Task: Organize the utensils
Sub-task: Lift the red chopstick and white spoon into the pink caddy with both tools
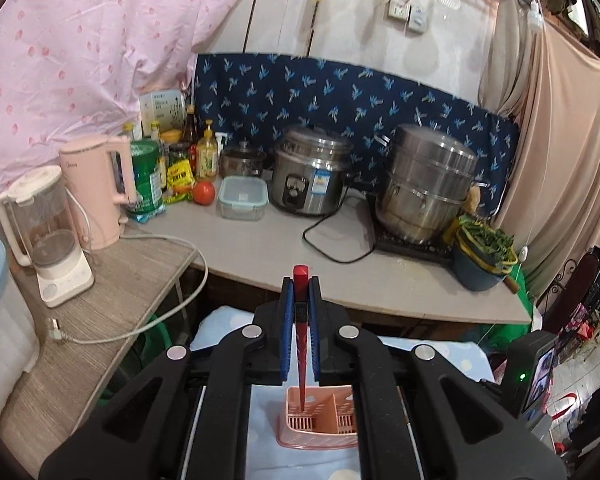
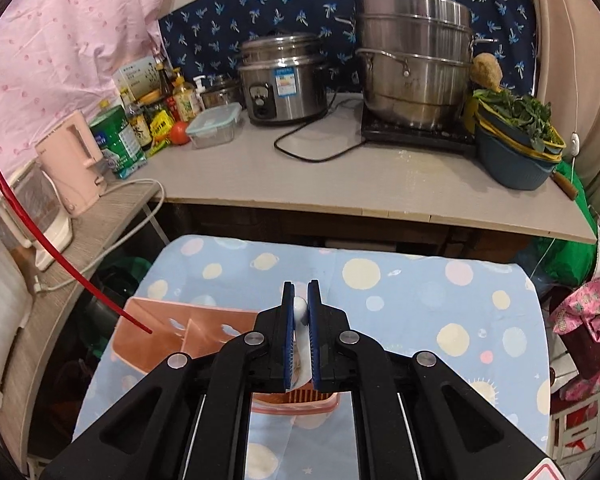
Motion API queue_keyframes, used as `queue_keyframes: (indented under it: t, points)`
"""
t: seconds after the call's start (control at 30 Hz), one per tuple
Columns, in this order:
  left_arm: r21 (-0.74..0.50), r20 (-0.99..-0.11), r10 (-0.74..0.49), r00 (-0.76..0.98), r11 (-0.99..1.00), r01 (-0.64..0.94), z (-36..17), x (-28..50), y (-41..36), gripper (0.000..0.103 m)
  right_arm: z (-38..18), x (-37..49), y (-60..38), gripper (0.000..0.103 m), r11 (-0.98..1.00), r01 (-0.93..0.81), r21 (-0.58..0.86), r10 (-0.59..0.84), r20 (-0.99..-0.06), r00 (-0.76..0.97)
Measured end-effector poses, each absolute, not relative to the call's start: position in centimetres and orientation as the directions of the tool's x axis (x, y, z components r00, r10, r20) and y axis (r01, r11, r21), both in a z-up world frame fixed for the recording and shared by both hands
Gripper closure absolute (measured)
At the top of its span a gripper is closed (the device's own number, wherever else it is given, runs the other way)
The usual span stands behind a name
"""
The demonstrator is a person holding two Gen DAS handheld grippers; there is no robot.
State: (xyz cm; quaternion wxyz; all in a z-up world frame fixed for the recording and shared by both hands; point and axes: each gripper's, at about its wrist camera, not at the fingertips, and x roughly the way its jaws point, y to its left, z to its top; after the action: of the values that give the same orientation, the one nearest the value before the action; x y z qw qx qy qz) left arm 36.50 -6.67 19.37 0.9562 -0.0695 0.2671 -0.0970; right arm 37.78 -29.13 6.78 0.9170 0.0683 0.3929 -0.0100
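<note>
Left gripper [image 1: 301, 300] clamped on red chopstick [image 1: 301, 344], tip over pink utensil caddy [image 1: 320, 416] on dotted cloth [image 2: 400, 280]; right gripper [image 2: 301, 304] pinched on white spoon handle [image 2: 300, 312]; probably best lowered upright, separate compartments, released late.

Bare patterned cloth [image 2: 420, 300] is lying open right of the pink holder [image 2: 188, 340], offering free passage. Behind, the tabletop [image 2: 340, 184] is standing crowded: rice cooker [image 2: 280, 88], steamer pot [image 2: 416, 60], basket of greens [image 2: 516, 148] and kettle [image 2: 76, 160] are blocking its rear and sides.
</note>
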Motion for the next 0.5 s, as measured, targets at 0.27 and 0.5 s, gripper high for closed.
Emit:
queue_keyframes:
  t: [0.27, 0.5]
  points:
    - [-0.178, -0.563, -0.217, 0.798, 0.974, 0.139, 15.1, 37.9, -7.1, 0.096, 4.7, 38.6, -28.5, 0.096, 0.993, 0.063, 0.099, 0.033, -0.75, 0.661]
    - [-0.173, -0.576, -0.209, 0.79, 0.976, 0.132, 13.9, 37.7, -7.3, 0.093, 5.4, 38.0, -28.3, 0.092, 0.994, 0.067, 0.085, 0.017, -0.732, 0.682]
